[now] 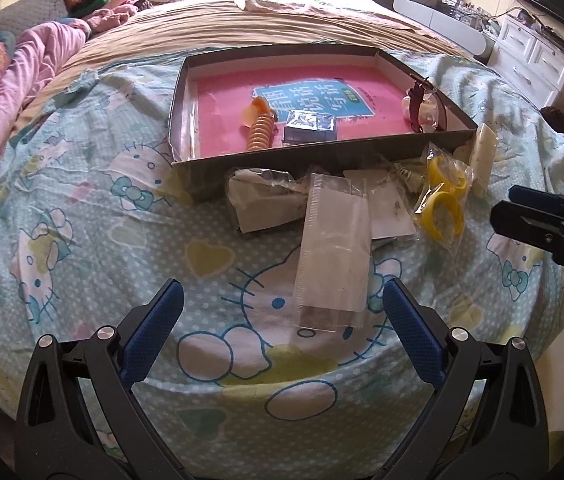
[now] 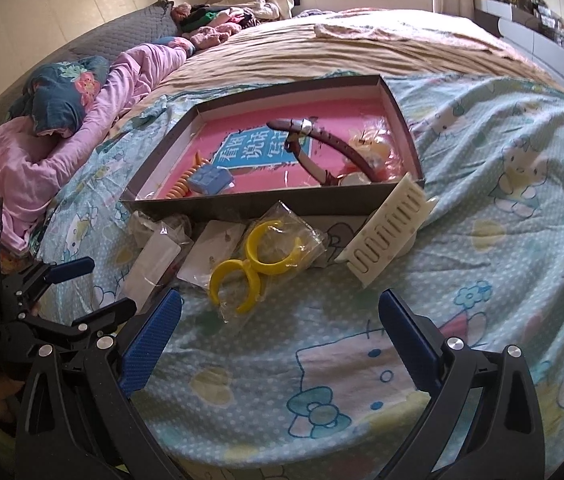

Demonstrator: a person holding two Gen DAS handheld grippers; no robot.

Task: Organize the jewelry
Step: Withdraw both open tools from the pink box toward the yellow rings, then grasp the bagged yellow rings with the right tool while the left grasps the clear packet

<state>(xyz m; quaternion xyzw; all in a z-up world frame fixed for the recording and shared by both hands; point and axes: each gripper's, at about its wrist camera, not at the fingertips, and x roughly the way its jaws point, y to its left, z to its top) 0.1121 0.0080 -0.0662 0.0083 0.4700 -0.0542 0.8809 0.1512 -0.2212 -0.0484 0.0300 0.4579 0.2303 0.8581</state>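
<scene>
A shallow cardboard box [image 1: 282, 160] lined with a pink book lies on the bed. Inside it are an orange spiral bracelet [image 1: 260, 132], a small blue case [image 1: 310, 128] and a brown-strap watch [image 2: 322, 148]. Loose items sit in front of the box: a long clear plastic bag [image 1: 334, 256], an earring card [image 1: 390, 208], bagged yellow open rings [image 2: 250, 264] and a white comb-like holder [image 2: 390, 232] leaning on the box corner. My left gripper [image 1: 282, 316] is open just short of the clear bag. My right gripper [image 2: 280, 320] is open near the yellow rings, holding nothing.
The bedsheet [image 2: 482, 280] is light blue with cartoon cats. Pink bedding and pillows [image 2: 42, 152] lie along the left. White drawers [image 1: 534, 64] and a TV stand to the right of the bed. A crumpled clear bag [image 1: 258, 196] rests against the box front.
</scene>
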